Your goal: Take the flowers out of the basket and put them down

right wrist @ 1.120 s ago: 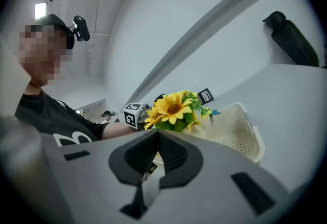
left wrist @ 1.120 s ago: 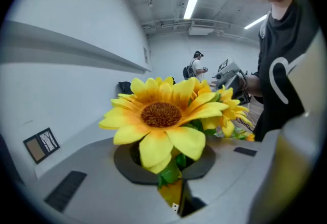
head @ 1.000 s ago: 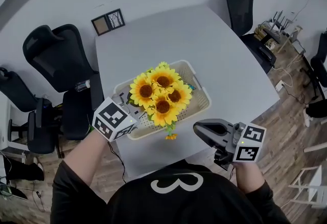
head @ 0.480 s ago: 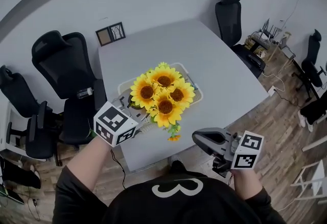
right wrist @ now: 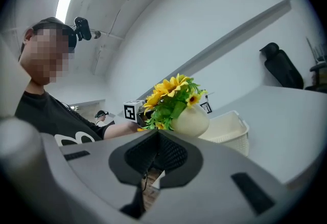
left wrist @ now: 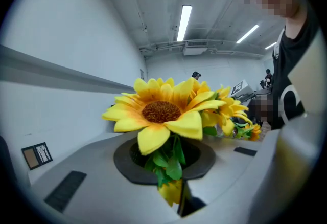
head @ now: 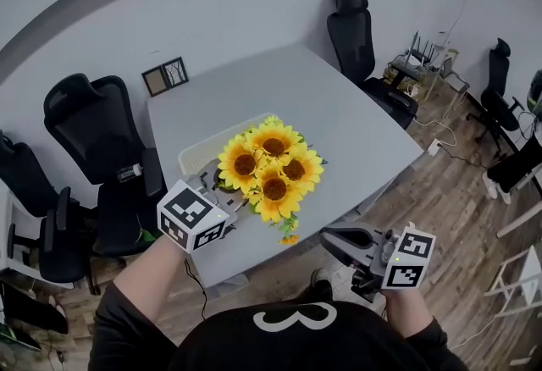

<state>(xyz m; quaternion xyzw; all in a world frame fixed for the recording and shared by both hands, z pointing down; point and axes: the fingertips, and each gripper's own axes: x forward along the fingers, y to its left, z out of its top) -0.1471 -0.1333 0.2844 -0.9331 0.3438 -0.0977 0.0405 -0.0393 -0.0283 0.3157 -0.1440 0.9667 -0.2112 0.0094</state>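
The left gripper (head: 220,202) has its jaws clenched on the leafy stems of a bunch of yellow artificial sunflowers (head: 269,168) in a round cream pot (right wrist: 190,119). The bunch stands upright just beyond the jaw tips, lifted clear of the white perforated plastic basket (head: 196,156) ahead. The right gripper (head: 334,236), jaws closed on nothing, is well apart from it. I'd judge the left sets it down on the bare grey counter (head: 356,115).

Pale grey worktop (head: 356,119) is carrying one white perforated basket (head: 196,155), sitting toward its near left side; small two-pane frame (head: 164,76) is showing at the far left corner, can't tell if it's resting on the worktop
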